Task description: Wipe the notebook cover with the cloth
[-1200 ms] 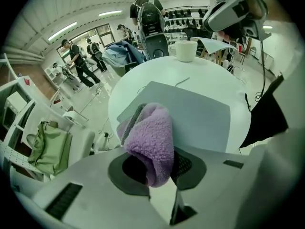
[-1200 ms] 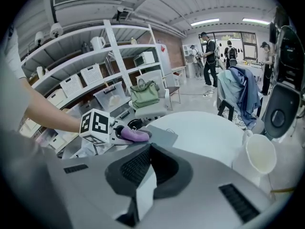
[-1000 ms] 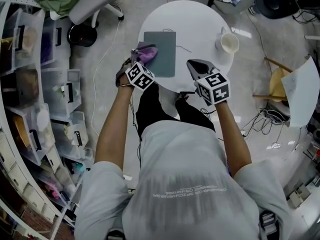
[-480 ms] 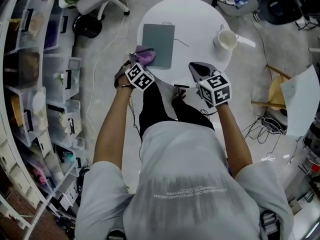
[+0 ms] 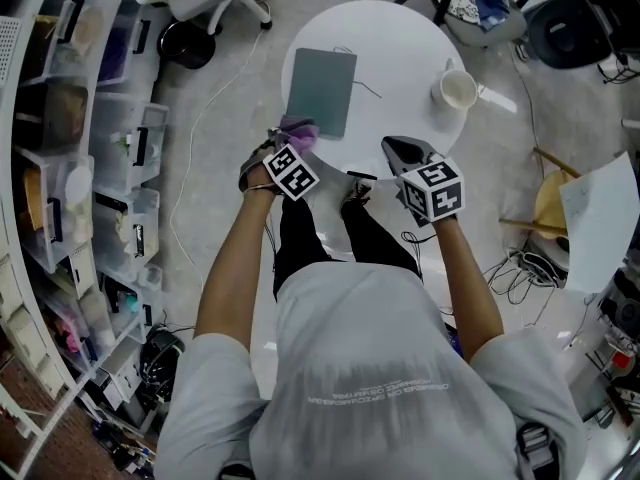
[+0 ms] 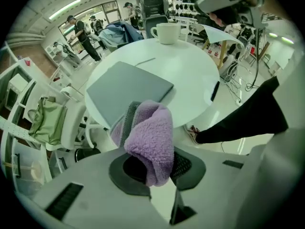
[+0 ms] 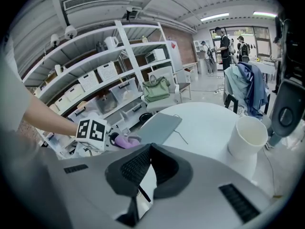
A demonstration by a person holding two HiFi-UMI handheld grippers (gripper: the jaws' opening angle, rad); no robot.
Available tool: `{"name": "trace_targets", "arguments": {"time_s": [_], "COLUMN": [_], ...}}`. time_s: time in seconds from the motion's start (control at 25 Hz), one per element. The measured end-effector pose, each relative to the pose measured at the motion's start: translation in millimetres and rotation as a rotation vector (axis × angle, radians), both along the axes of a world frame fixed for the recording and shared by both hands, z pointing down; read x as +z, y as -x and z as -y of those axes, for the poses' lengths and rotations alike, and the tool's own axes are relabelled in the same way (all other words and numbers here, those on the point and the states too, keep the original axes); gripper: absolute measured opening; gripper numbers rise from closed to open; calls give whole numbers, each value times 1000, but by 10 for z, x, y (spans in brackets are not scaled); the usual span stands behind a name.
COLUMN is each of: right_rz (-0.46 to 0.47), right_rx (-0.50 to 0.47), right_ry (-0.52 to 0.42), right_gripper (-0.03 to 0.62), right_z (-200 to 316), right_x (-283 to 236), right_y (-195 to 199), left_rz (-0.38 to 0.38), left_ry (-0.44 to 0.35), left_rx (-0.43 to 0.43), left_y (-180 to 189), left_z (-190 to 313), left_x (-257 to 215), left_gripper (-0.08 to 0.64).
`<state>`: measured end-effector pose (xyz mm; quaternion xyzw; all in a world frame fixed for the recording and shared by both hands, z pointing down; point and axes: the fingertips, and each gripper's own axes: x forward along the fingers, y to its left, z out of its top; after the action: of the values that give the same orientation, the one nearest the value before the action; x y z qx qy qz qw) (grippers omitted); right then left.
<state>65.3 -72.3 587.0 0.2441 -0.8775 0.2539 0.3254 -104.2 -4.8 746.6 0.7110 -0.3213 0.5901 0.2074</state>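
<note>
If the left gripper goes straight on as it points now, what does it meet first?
Probably the notebook: it lies just ahead of the cloth that the left gripper holds, though depth is unclear.

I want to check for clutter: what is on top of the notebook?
Nothing on the visible grey notebook cover. The purple cloth, clamped in the left claw, hides its near corner, so that patch cannot be checked.

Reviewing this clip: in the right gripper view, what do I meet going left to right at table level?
purple cloth → grey notebook → white mug
</note>
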Motion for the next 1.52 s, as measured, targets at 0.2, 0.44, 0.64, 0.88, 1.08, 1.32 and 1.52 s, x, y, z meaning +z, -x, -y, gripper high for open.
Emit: {"name": "trace_targets", "arguments": {"time_s": [0.2,0.44,0.64,0.88,1.08,1.32,1.52], "right_rz": [-4,13,57,88,74,103,102], "right_rx": [20,91,129,146,129,160,182], "right_ry": [-24,-106,-240,-451,-628,-781,-859], "right_gripper": [2,2,2,2,2,2,2], "right_z": [73,318,582,931,1066,1142,1164], "right_x": [-92,-464,-1103,-2009,-2693,-3345,-3671], "right_y": [86,175,398,616,759,802,781], "left_rz": [-116,-284,-387,-490,-524,-566,-547], "left_ry": [21,-122,-318,-598,-795,-956,-1062], "left_rx": [-103,-338,-423,-394,-327,-244,-170], "left_y": [-26,340,819,1190,1330,1332,1251], "left_z": [-299,-102,266,952,1341,1581,1665], "left_x": [31,-535,-1308,-2507,-3454,-4299,-4764], "left_gripper": [69,69,69,69,69,69,69]}}
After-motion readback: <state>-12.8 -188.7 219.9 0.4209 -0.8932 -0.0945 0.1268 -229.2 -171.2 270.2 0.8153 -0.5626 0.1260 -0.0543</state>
